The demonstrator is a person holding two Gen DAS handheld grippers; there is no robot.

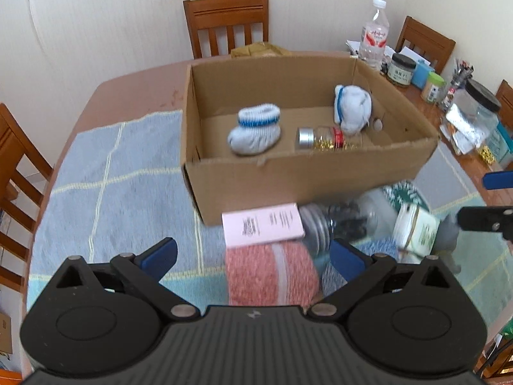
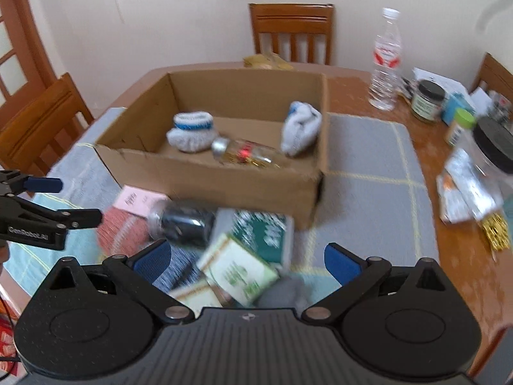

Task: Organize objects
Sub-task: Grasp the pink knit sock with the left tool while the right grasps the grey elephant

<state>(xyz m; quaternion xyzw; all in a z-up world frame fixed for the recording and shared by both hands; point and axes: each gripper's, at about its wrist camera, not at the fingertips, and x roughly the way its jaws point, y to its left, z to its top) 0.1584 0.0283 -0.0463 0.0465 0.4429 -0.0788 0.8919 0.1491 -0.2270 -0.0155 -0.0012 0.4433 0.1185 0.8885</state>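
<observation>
A cardboard box (image 1: 288, 173) (image 2: 224, 173) on the table holds two rolled white socks (image 1: 255, 131) (image 1: 352, 106) and a small jar (image 1: 327, 138) lying on its side. In front of the box lies a pile: a pink card (image 1: 263, 224), a red knitted roll (image 1: 269, 272), a dark jar (image 2: 186, 221), a green pack (image 2: 263, 234) and a white-green box (image 2: 240, 269). My left gripper (image 1: 253, 256) hangs open above the red roll. My right gripper (image 2: 247, 256) hangs open over the white-green box. Neither holds anything.
A blue checked cloth (image 1: 112, 176) covers the table. At the right stand a water bottle (image 2: 384, 61), several jars (image 2: 428, 99), a big clear jar with a black lid (image 2: 493, 147) and foil packets (image 2: 465, 186). Wooden chairs (image 2: 291, 32) ring the table.
</observation>
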